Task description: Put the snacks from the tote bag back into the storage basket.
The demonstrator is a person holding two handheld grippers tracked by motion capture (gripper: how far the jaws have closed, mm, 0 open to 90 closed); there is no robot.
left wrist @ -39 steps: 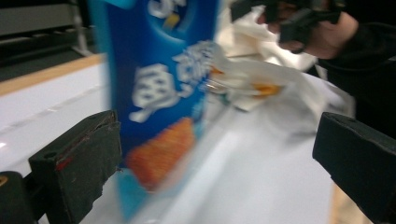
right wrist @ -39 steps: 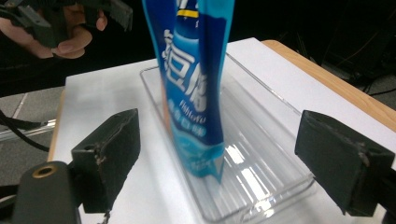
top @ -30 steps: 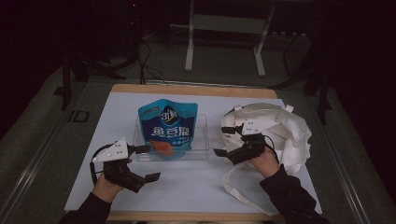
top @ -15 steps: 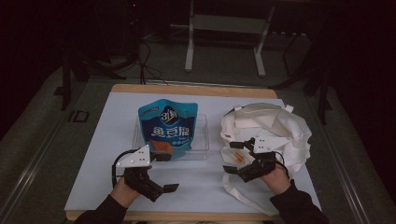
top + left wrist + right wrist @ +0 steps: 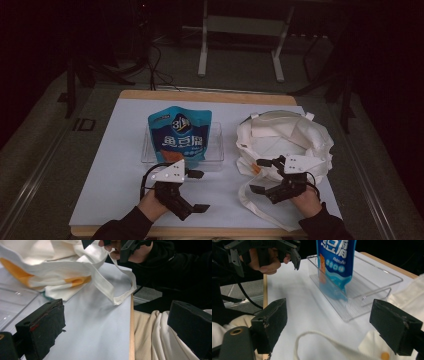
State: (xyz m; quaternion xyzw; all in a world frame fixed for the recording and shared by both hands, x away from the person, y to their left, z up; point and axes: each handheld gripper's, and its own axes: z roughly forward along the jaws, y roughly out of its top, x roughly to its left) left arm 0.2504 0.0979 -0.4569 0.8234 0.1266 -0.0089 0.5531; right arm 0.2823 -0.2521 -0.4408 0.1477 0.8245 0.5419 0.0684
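Holding both grippers low at the near edge of the table (image 5: 115, 150), you have each one turned inward toward the other. Your left gripper (image 5: 197, 191) sits at about 7 o'clock on the white surface, its jaws spread wide with nothing between them; in the left gripper view only bare tabletop lies between the two black pads (image 5: 47, 325). Your right gripper (image 5: 261, 176) sits at about 5 o'clock, jaws also wide apart and empty, right at the near left edge of the cream tote bag (image 5: 285, 137), over its loose strap (image 5: 250, 200). I cannot tell whether the jaws touch the cloth. The blue snack pouch (image 5: 181, 135) stands leaning in the clear plastic tray (image 5: 215, 150) near the table's middle, at about 12 o'clock from your left gripper and just beside the bag, which lies crumpled at 3 o'clock from the tray.
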